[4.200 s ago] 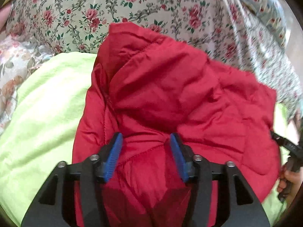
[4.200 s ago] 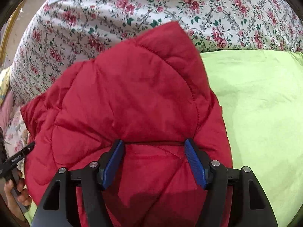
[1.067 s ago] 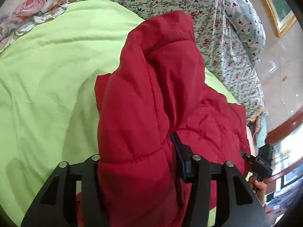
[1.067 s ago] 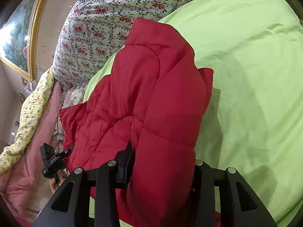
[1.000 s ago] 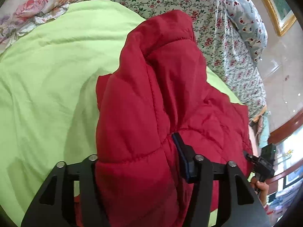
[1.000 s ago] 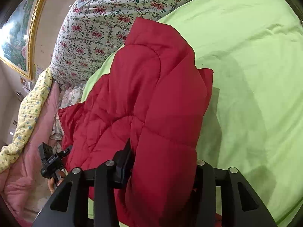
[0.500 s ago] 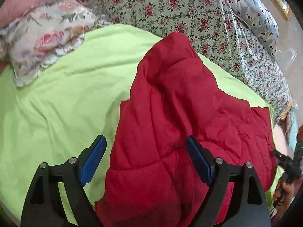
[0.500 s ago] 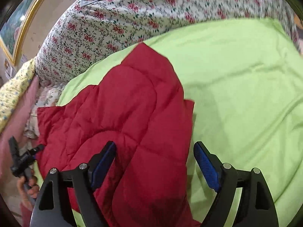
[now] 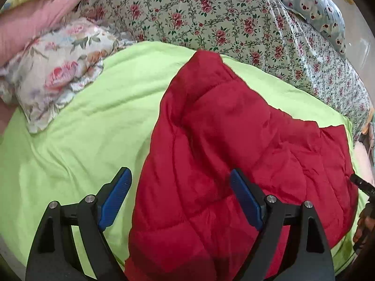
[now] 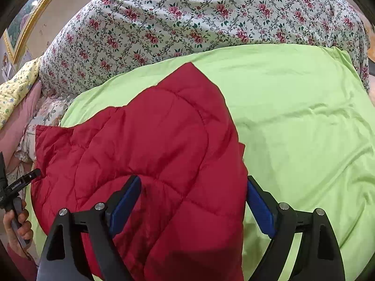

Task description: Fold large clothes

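Nearest, left tongs (image 9: 179, 192): jaws spread wide, blue pads either side of the garment's near edge, gripping nothing.

Nearest, right tongs (image 10: 194, 201): likewise wide apart, one pad over the red cloth, the other over the garment's right edge where it meets the sheet; nothing held.

Item, red quilted jacket (image 9: 234, 152): lies partly folded on the bed, near end below both tongs, far end tapering to a point towards the floral cover. One side edge runs straight along the green sheet; the other side spreads out flat towards the bed's edge. Seen also from the right wrist view (image 10: 145, 145).

Handling, by judgement: padded and puffy, soft, light for its bulk, probably springy (a fold may lift open again when let go). The shell looks smooth and may slip, so a deep bite through a stitched seam or a doubled edge would hold better than a pinch of loose surface. Likely holds: the two near corners or the long side edges.

Beneath, green sheet (image 10: 293, 117): mildly creased, carries the jacket.

Beyond, rose-print pillow (image 9: 54, 77), to the left.

Farthest, floral bedcover (image 10: 187, 23), mounded across the back.
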Demonstrator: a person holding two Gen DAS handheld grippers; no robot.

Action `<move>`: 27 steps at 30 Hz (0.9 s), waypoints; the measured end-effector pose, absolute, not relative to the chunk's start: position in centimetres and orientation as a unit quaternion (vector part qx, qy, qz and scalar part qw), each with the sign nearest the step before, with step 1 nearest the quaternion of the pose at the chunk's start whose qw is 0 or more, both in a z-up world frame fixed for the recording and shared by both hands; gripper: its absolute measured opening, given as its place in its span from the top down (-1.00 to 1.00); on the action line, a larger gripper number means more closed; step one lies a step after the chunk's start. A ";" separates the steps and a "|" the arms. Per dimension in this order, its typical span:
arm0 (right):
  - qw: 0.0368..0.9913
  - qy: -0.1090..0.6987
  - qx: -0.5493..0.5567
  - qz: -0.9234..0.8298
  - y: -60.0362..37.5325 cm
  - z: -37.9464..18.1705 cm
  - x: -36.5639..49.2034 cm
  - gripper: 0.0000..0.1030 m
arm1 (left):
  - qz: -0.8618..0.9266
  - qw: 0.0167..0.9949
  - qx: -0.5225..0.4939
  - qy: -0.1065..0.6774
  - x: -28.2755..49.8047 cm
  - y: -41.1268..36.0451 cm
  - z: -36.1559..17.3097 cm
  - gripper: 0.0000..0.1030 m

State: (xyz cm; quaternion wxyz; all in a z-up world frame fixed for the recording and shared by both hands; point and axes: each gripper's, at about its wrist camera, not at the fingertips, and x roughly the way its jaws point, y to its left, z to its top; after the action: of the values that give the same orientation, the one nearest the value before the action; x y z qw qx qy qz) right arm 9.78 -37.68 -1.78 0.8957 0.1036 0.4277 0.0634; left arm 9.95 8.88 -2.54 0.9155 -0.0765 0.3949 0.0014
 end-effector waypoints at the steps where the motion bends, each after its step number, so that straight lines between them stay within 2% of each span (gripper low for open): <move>1: 0.897 0.426 0.103 0.059 -37.7 -1.6 10.1 -0.76 | -0.001 0.916 -0.077 0.394 10.2 8.8 -2.4 -0.68; 6: 0.899 0.426 0.087 0.057 -36.6 -1.6 11.2 -0.85 | -0.024 0.916 -0.055 0.397 11.8 6.9 -2.7 -0.68; 8: 0.894 0.436 0.071 0.073 -35.5 -2.1 11.8 -0.81 | -0.034 0.914 -0.035 0.403 12.1 5.7 -3.2 -0.45; 9: 0.893 0.439 0.056 0.079 -34.8 -2.4 12.0 -0.72 | -0.037 0.912 -0.026 0.407 12.2 5.1 -3.6 -0.19; 10: 0.894 0.438 0.043 0.079 -34.3 -2.5 12.0 -0.45 | -0.038 0.912 -0.020 0.407 12.2 4.8 -3.7 0.02; 11: 0.895 0.438 0.029 0.076 -33.7 -2.7 11.9 -0.33 | -0.042 0.913 -0.019 0.406 12.2 4.6 -3.7 0.10; 13: 0.899 0.433 0.018 0.069 -33.5 -2.7 11.7 0.18 | -0.057 0.913 -0.034 0.402 12.3 4.9 -3.2 0.43; 14: 0.899 0.431 0.022 0.069 -33.7 -2.6 11.7 0.28 | -0.068 0.913 -0.049 0.399 12.4 5.3 -2.9 0.48; 15: 0.900 0.429 0.033 0.073 -34.0 -2.4 11.7 0.46 | -0.074 0.913 -0.061 0.397 12.6 5.6 -2.6 0.55; 16: 0.900 0.426 0.047 0.077 -34.4 -2.1 11.7 0.60 | -0.080 0.913 -0.071 0.395 12.9 5.8 -2.2 0.59; 19: 0.901 0.414 0.091 0.089 -35.5 -1.1 12.3 0.73 | -0.090 0.915 -0.095 0.381 14.0 6.4 -1.0 0.62; 24: 0.905 0.398 0.124 0.087 -36.2 -0.1 14.6 0.75 | -0.086 0.907 -0.128 0.391 17.1 7.2 -1.6 0.62; 27: 0.895 0.420 0.128 0.077 -36.2 -1.8 16.4 0.75 | -0.077 0.896 -0.140 0.415 18.5 7.4 -3.7 0.62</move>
State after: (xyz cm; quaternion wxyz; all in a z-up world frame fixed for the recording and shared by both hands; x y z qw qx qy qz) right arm 16.36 -36.23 -1.80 0.8952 0.1285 0.4196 0.0775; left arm 18.51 7.42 -3.72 0.8958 -0.1399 0.4148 -0.0771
